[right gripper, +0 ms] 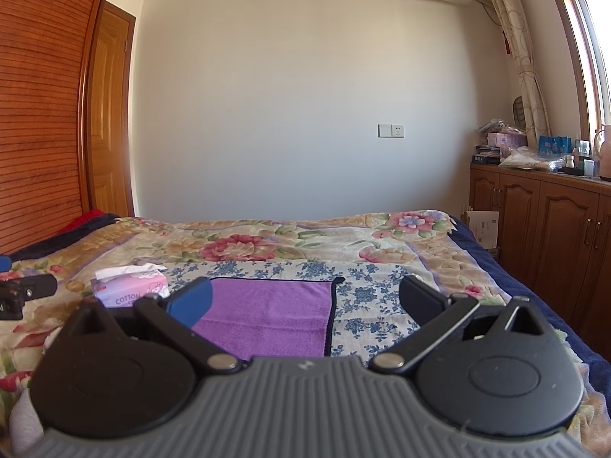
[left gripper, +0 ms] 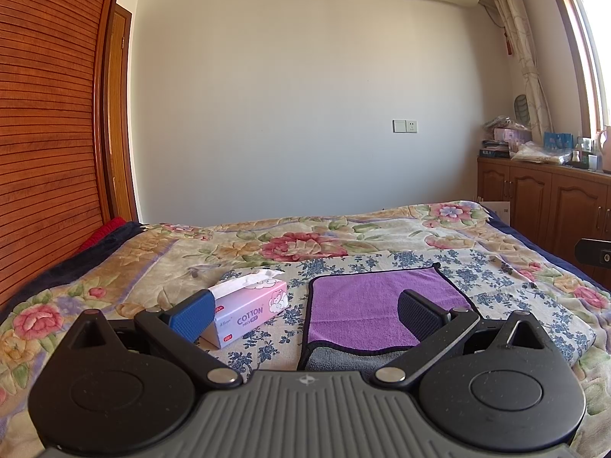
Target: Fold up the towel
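Both tools held low over the bed, nearest the lens in each wrist view. Left gripper (left gripper: 305, 315) spread wide, nothing between the pads. Right gripper (right gripper: 305, 301) likewise wide and empty. Neither touching cloth yet.

Just beyond: purple towel (left gripper: 374, 305) flat on the blue-flowered sheet (left gripper: 508, 290), dark-edged, with a grey underside showing along the near edge, so apparently one fold already lying there. Towel sits ahead-right of the left tool and ahead-left of the right tool (right gripper: 267, 313), i.e. between them.

Judged step: approach for a corner pinch. Best done by lowering each tool onto a near corner, one pad under the hem, closing on the towel only and not the sheet beneath. Lift both corners level, carry far, match edges.

Left of towel: tissue box (left gripper: 252, 313), near but apart; keep left tool clear of it.

Farther: floral blanket (left gripper: 298, 246), then bare wall.
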Motion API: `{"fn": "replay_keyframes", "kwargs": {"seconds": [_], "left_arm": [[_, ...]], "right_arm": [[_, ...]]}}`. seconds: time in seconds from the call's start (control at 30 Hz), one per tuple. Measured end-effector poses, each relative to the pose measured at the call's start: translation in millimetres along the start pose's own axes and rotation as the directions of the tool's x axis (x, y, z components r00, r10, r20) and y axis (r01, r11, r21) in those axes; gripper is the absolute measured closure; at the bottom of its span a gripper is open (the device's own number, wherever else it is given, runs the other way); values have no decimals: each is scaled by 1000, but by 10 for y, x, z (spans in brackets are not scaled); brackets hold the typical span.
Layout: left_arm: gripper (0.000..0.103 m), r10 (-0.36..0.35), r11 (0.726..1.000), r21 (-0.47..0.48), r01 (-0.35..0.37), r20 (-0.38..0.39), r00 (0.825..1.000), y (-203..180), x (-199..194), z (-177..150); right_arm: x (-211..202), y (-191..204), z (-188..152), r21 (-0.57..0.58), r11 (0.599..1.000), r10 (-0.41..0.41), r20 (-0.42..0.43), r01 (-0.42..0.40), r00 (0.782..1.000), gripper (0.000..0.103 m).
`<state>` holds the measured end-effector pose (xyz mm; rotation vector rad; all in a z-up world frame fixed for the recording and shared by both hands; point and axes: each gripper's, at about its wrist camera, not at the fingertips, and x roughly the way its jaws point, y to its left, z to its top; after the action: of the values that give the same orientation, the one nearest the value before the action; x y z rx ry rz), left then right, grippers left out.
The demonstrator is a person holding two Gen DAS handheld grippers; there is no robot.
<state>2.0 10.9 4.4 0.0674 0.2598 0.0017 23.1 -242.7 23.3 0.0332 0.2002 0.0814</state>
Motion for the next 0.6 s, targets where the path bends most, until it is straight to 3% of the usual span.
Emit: {"fn": "replay_keyframes", "kwargs": {"seconds": [0.6], "left_arm": [[0,-16,999,31,17,-36,999,-20,111,-32]], "right_arm": [[68,34,-14,3,1000,20,-26,-20,999,0]]}}
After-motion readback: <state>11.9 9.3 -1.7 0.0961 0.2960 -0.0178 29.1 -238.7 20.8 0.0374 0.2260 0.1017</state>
